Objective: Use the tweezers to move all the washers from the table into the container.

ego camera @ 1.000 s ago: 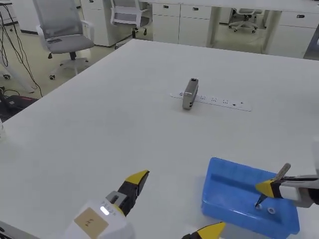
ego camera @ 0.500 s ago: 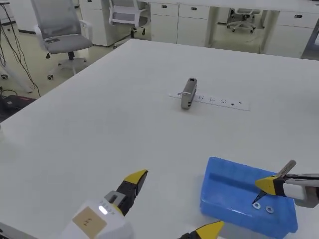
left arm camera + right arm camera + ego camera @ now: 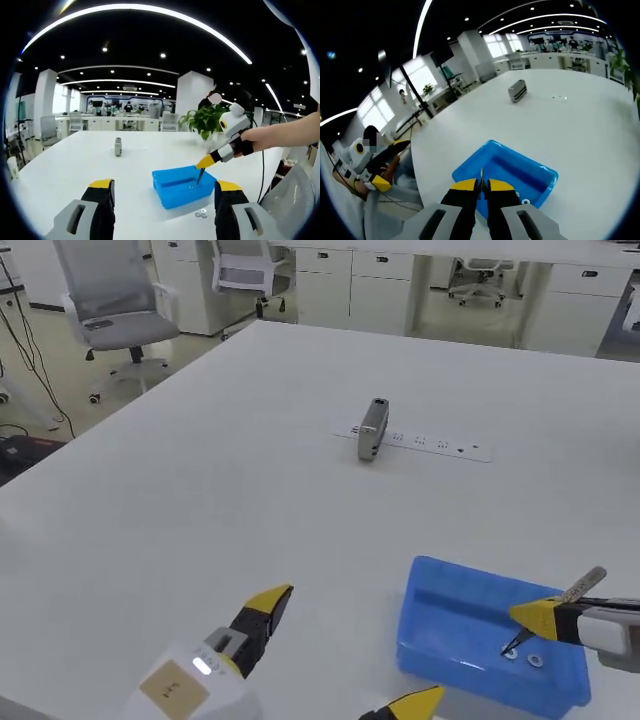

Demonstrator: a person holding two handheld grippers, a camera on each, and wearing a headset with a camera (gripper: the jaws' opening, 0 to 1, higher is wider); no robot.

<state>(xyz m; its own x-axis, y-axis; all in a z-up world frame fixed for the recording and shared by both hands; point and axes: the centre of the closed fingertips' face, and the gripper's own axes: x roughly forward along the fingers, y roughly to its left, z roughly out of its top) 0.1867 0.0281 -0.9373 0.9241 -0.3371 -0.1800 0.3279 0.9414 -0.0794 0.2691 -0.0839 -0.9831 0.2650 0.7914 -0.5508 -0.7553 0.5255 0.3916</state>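
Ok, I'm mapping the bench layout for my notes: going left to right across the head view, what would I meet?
Grey office chair → grey block → blue container. I left out both grippers, since they overlap these.

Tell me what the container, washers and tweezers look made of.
Container: likely plastic, an even saturated blue with a soft matte sheen and a rounded, moulded rim.
Washers: probably metal, small pale grey rings with a slight glint; too small to be sure.
Tweezers: apparently bare metal, thin and silvery-grey at the upper end, darker toward the tip.
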